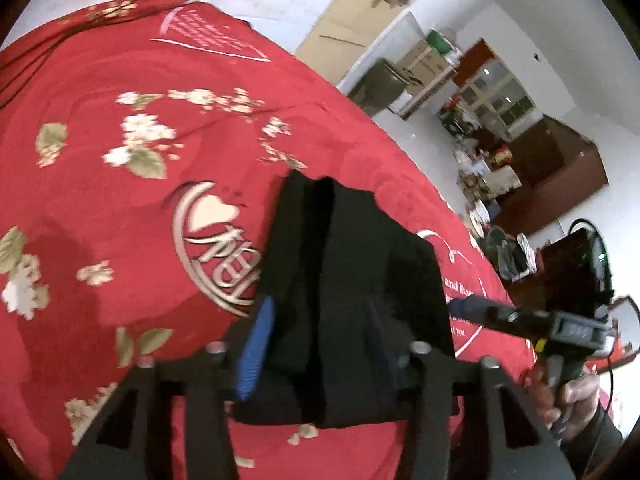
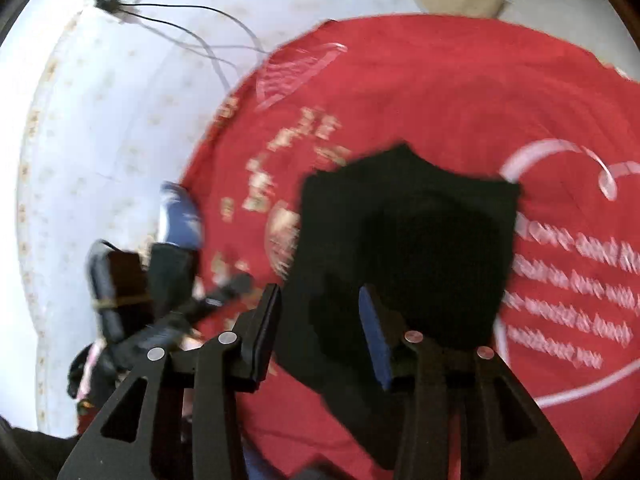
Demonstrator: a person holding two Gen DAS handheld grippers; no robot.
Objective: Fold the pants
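both the left gripper point(image 1: 316, 344) and the right gripper point(image 2: 320, 332) stood wide open, gripping nothing. the black pants point(image 1: 352, 296), already a compact bundle, lay between their fingers on the red bedspread point(image 1: 120, 208). pressing the stack flat and squaring its edges would probably finish it best.

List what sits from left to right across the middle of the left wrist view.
Red floral bedspread → folded black pants → right gripper reaching in → wooden cabinets beyond.
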